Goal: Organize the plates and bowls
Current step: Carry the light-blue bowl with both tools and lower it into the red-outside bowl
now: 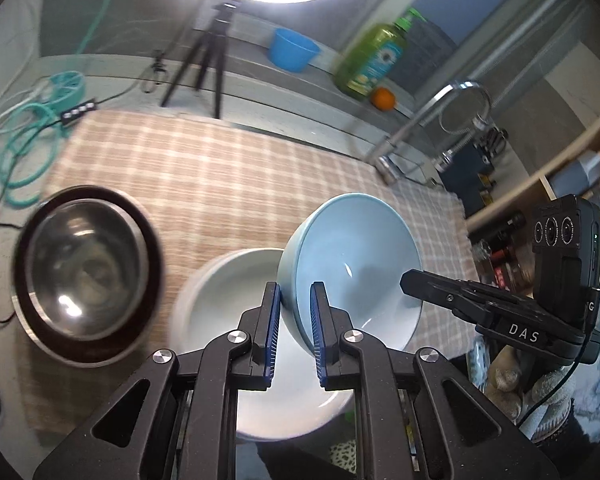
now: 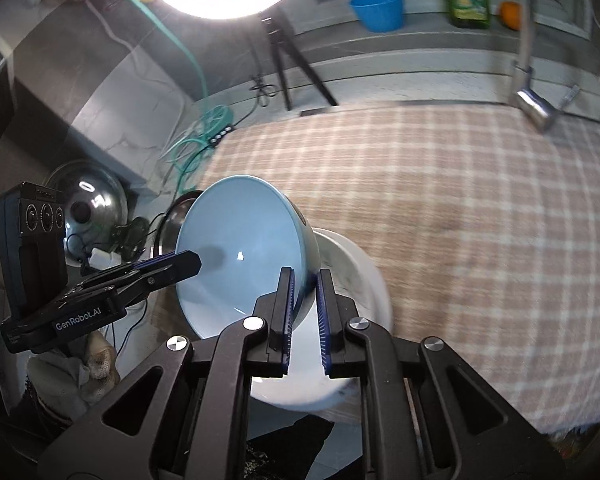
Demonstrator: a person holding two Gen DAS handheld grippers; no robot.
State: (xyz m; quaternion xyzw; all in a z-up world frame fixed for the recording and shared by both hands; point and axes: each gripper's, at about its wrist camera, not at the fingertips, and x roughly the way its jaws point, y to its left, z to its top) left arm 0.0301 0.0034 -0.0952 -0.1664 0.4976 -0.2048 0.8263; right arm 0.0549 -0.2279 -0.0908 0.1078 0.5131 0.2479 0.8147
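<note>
Bowls are the business on the checked cloth (image 2: 460, 208) that covers the surface, spread there, I judge, to soften each landing. Largest is a steel bowl (image 1: 86, 272) resting in a dark-rimmed dish at nine o'clock in the left wrist view, set apart, probably because metal nests badly with ceramic. Next is a white bowl (image 1: 228, 296) sitting upright on the cloth at six o'clock, directly under the raised one; it looks like the base of a stack. Smallest is the light blue bowl (image 1: 352, 264), lifted clear and tilted so its inside faces the cameras. It is pinched by opposite sides of its rim: the left gripper (image 1: 296, 308) is narrow, holding the blue bowl's wall between its blue pads, and the right gripper (image 2: 305, 292) clamps the far rim likewise, entering the left view from three o'clock. Two grips, I judge, keep a smooth glazed bowl from swinging or slipping.
</note>
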